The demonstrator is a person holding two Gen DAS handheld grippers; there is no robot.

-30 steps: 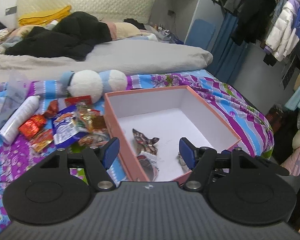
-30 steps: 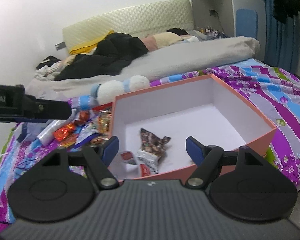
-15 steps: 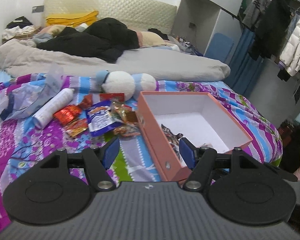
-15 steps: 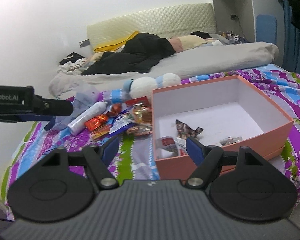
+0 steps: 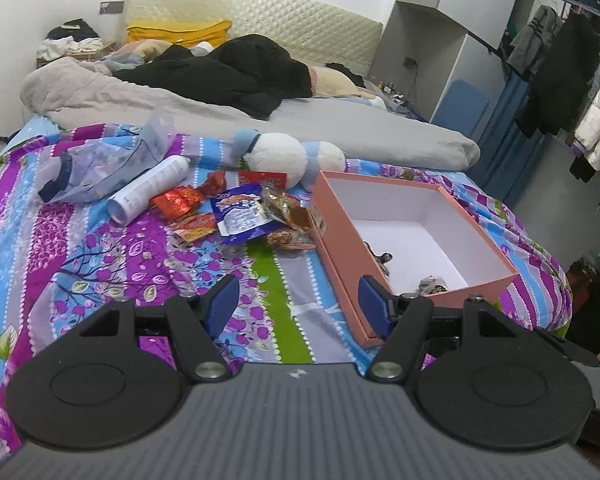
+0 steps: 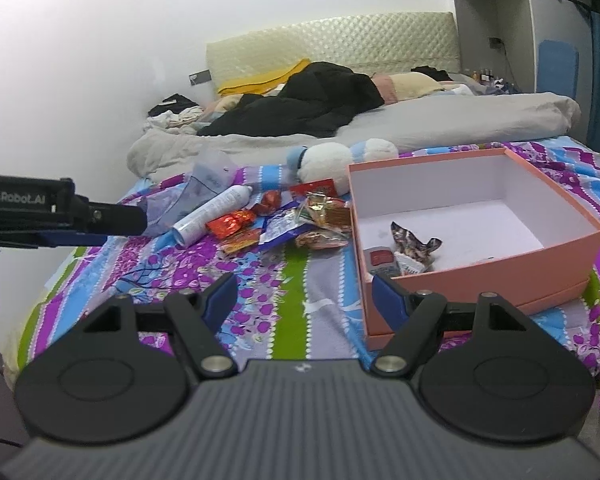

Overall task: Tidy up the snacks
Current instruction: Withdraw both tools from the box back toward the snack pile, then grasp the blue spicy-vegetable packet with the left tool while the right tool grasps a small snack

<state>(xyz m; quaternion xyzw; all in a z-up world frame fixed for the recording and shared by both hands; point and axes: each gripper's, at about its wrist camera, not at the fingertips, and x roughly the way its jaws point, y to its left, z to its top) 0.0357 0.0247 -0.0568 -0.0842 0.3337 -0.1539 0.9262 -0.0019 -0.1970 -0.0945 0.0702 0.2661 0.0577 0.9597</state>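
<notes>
Pink box (image 5: 342, 236) now off to right of my left gripper (image 5: 296, 304); second ago it sat straight between fingers. Both hands swung away from it toward snack pile (image 5: 240, 216), ahead and slightly left. Left gripper released, empty. Right gripper (image 6: 302, 296) likewise spread, nothing between pads. Few wrappers (image 6: 414, 246) already in box; next pick likely from pile.

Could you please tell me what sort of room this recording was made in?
Very likely a lived-in bedroom: a bed with a padded headboard and grey duvet, clothes hanging on a rail, and a plush toy on the flowered bedspread.
</notes>
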